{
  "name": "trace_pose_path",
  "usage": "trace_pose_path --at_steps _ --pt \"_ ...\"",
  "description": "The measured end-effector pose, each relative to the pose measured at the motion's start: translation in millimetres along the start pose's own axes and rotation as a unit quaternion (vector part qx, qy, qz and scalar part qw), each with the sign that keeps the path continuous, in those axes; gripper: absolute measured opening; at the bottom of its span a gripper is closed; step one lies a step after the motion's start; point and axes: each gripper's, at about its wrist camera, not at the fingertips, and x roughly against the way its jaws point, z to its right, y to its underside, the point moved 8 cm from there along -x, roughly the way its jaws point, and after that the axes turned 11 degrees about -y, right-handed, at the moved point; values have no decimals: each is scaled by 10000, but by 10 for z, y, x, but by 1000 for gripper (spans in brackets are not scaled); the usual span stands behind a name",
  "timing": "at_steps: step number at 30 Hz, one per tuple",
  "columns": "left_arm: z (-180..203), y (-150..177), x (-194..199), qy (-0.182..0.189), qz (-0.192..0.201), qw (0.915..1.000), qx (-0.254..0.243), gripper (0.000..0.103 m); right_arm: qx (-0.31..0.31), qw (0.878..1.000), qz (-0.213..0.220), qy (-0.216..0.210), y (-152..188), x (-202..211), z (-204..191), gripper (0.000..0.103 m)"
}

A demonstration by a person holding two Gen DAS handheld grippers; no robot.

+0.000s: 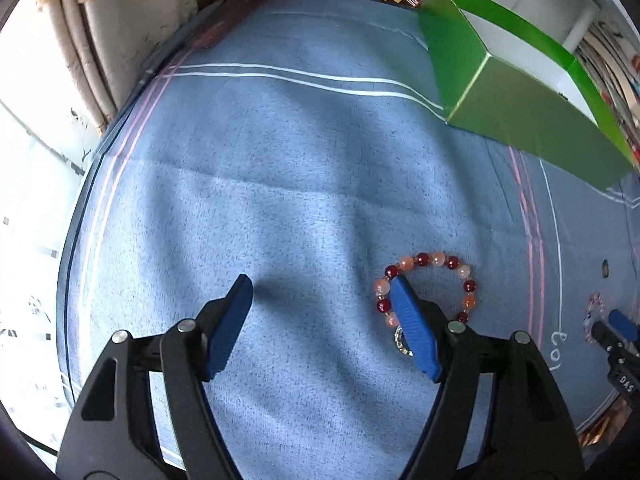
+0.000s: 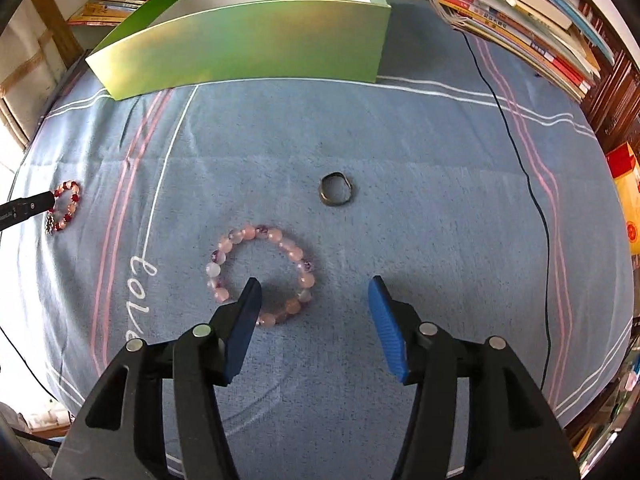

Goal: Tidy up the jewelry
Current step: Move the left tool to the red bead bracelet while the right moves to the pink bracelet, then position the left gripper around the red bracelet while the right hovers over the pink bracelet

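Note:
A bracelet of red and orange beads (image 1: 438,259) lies flat on the blue cloth (image 1: 280,200). My left gripper (image 1: 320,284) is open just above the cloth; its right finger reaches into the bracelet's loop and hides part of it. A pale pink bead bracelet (image 2: 256,234) lies under my right gripper (image 2: 314,282), which is open. That gripper's left finger points into the loop, so the bracelet's right side lies between the fingers. A dark metal ring (image 2: 336,190) rests just beyond. The open green box (image 2: 248,52) stands at the back.
Stacks of books (image 2: 520,20) line the back and right edges of the table. A black cable (image 2: 520,152) runs down the cloth's right side. The red bracelet (image 2: 68,200) and a left finger (image 2: 28,206) show at the far left of the right wrist view.

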Motion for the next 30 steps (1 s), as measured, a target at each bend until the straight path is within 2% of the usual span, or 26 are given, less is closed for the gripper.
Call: trace_pose_path --at_steps 3,5,10,14,19,23,30 --pt "-21 6 8 246 -88 9996 107 57 40 10000 30 3 -13 11 -2 55" --pt "33 57 28 305 -141 9994 55 54 64 10000 50 0 0 35 -16 55" --pt "257 173 147 670 -268 9974 -90 54 42 10000 68 -5 -21 56 -40 55" --pt "218 284 195 785 -424 9960 -18 54 3 9999 109 -16 -1 100 -38 55" --pt "26 414 215 576 -488 9971 66 55 -69 9999 120 -45 35 112 -46 59" --pt "-109 437 215 171 -303 9993 -114 58 -66 9999 145 -47 52 135 -55 59" --pt "40 399 249 -3 68 9989 -468 65 -40 9999 158 36 41 142 -145 59"
